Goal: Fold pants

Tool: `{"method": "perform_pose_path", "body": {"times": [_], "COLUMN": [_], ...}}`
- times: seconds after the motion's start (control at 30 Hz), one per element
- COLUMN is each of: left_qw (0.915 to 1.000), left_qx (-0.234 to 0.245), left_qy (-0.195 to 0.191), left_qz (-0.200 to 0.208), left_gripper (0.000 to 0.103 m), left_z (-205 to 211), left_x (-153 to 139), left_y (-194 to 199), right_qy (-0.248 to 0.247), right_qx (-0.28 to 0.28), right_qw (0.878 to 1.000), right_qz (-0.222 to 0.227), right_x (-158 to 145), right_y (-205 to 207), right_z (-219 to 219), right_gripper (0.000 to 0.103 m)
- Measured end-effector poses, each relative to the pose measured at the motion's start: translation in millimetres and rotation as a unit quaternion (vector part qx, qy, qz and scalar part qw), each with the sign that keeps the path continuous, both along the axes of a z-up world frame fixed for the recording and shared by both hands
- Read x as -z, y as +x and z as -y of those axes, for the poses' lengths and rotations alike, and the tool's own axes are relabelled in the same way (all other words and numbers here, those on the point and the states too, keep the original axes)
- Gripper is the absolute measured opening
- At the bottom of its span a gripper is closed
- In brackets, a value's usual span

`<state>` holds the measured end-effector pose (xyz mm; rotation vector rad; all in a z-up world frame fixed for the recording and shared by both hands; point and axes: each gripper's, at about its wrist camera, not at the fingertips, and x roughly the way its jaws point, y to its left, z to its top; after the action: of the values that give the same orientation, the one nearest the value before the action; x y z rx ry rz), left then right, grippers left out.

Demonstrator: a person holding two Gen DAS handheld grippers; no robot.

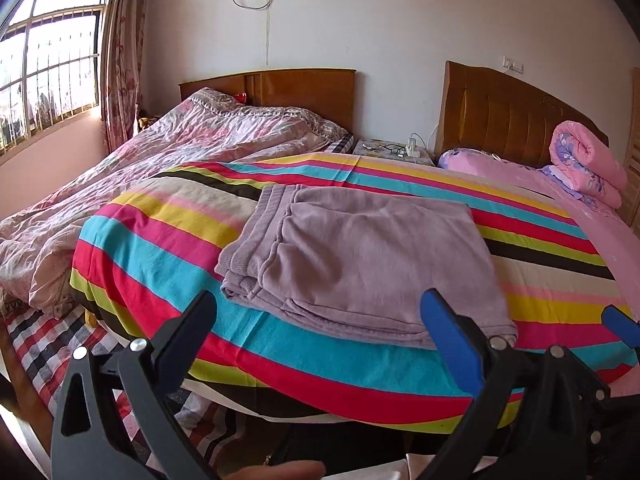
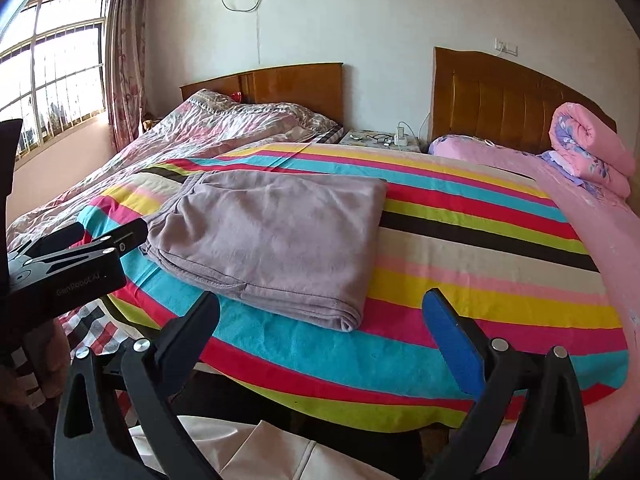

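Note:
Mauve pants [image 1: 360, 256] lie folded into a flat rectangle on the striped sheet [image 1: 168, 248], waistband toward the left. My left gripper [image 1: 320, 312] hovers open just before the near edge of the pants, nothing between its fingers. In the right wrist view the pants [image 2: 272, 240] lie left of centre. My right gripper [image 2: 320, 312] is open too, held over the sheet [image 2: 480, 272] to the right of the pants' near corner. The left gripper's body [image 2: 76, 264] shows at the left edge of the right wrist view, and a blue fingertip [image 1: 622, 326] of the right gripper shows in the left wrist view.
A second bed with a crumpled floral quilt [image 1: 140, 160] stands to the left under a window. A rolled pink quilt [image 1: 588, 164] and pillow lie by the wooden headboard [image 1: 512, 120]. A nightstand [image 1: 392, 150] with a charger sits between the beds.

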<state>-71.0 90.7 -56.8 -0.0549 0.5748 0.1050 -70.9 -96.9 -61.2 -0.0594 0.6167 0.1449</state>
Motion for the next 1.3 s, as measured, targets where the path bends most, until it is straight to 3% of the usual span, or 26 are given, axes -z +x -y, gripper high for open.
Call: {"method": "perform_pose_path", "body": {"times": [0.73, 1.3], "left_qw": [1.0000, 0.9991], "left_qx": [0.004, 0.019], "left_qy": [0.005, 0.035], "left_qz": [0.000, 0.016], "left_gripper": [0.102, 0.102], "left_z": [-2, 11], "left_x": [1, -2], "left_y": [-4, -10], "right_qy": [-0.008, -0.006], "right_qx": [-0.007, 0.009], "right_qw": [1.000, 1.000], "right_qz": [-0.016, -0.028], "right_x": [5, 9], "right_y": [5, 9], "right_z": [-3, 6], "right_gripper": [0.098, 0.098]}}
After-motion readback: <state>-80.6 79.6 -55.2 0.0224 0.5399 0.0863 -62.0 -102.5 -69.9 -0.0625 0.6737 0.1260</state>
